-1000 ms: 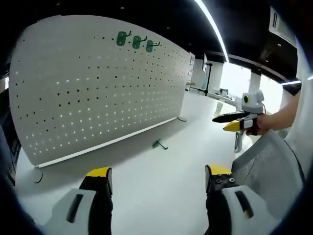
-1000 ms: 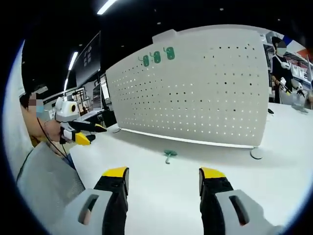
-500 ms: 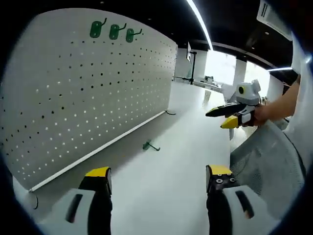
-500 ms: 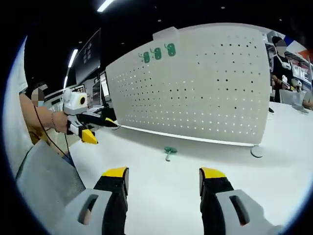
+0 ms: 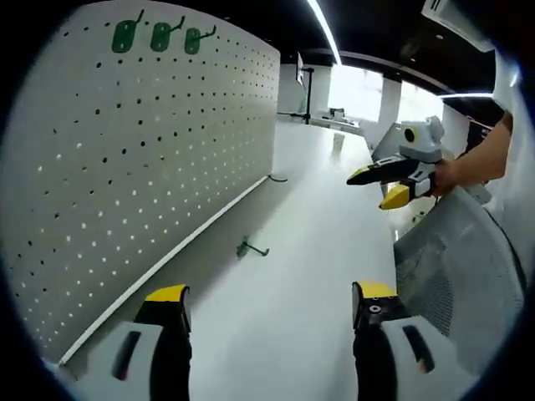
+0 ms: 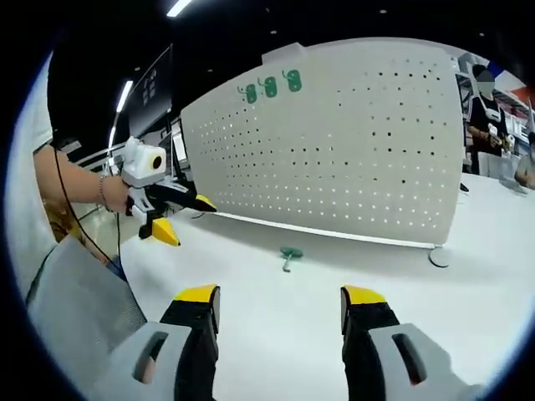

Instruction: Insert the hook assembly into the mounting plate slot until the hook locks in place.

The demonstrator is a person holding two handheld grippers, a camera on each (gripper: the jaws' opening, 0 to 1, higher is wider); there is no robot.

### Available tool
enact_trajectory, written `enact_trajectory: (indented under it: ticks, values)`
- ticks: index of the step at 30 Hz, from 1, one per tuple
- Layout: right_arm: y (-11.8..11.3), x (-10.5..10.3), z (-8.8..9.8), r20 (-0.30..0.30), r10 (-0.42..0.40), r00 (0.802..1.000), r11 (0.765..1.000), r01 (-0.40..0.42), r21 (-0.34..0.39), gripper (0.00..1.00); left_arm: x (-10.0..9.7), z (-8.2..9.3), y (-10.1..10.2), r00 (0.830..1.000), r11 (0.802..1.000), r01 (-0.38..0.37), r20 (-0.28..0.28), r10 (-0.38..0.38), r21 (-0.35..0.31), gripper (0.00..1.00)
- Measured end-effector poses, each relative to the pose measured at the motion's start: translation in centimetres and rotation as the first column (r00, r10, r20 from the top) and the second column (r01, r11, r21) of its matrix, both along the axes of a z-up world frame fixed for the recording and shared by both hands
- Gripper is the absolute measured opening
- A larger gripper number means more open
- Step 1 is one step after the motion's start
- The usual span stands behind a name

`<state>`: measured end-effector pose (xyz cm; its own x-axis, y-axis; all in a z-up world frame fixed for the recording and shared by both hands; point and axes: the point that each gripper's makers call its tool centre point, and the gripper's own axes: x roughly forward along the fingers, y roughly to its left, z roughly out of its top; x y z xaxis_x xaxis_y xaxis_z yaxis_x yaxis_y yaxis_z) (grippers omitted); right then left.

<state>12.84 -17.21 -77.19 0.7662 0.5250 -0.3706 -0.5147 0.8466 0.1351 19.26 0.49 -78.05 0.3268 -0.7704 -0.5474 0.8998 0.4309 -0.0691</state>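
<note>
A green hook (image 5: 249, 248) (image 6: 289, 256) lies alone on the white bench (image 5: 284, 284) (image 6: 276, 334), in front of the pegboard's (image 5: 125, 167) (image 6: 334, 159) lower edge and touching neither gripper. In the right gripper view its long axis runs from the rounded base, nearest the board, toward the camera; in the left gripper view it lies roughly across the picture, base at left. Three more green hooks (image 5: 159, 36) (image 6: 269, 87) hang side by side near the board's top edge. Left gripper (image 5: 263, 305) (image 6: 191, 213): jaws spread, nothing between them. Right gripper (image 6: 280, 302) (image 5: 380, 185): jaws likewise apart and empty. The right gripper view adds the board's round foot (image 6: 440, 260) and a person (image 6: 485, 109) behind its far end; the left gripper view adds a lit bench beyond.
</note>
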Motion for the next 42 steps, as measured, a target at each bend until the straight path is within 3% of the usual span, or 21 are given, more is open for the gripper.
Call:
enact_trajectory:
  ticks: [9, 21, 34, 42]
  values:
    - [0.2, -0.1, 0.0, -0.001, 0.011, 1.0, 1.0, -0.011, 0.0, 0.56, 0.8, -0.5, -1.1, 0.998, 0.996, 0.064, -0.001, -0.064, 0.055, 0.82]
    - [0.2, -0.2, -0.3, -0.015, 0.012, 1.0, 1.0, -0.012, -0.005, 0.56, 1.7, -1.1, -3.4, 0.988, 0.978, 0.155, -0.005, -0.156, 0.141, 0.82]
    - [0.1, -0.2, -0.3, -0.018, 0.004, 1.0, 1.0, -0.004, 0.006, 0.56, 2.2, -2.2, -5.3, 0.967, 0.941, 0.252, -0.033, -0.251, 0.224, 0.82]
    - [0.2, -0.3, -0.5, -0.023, 0.008, 1.0, 1.0, -0.008, -0.002, 0.56, 3.1, -3.2, -6.0, 0.95, 0.907, 0.309, -0.042, -0.311, 0.286, 0.81]
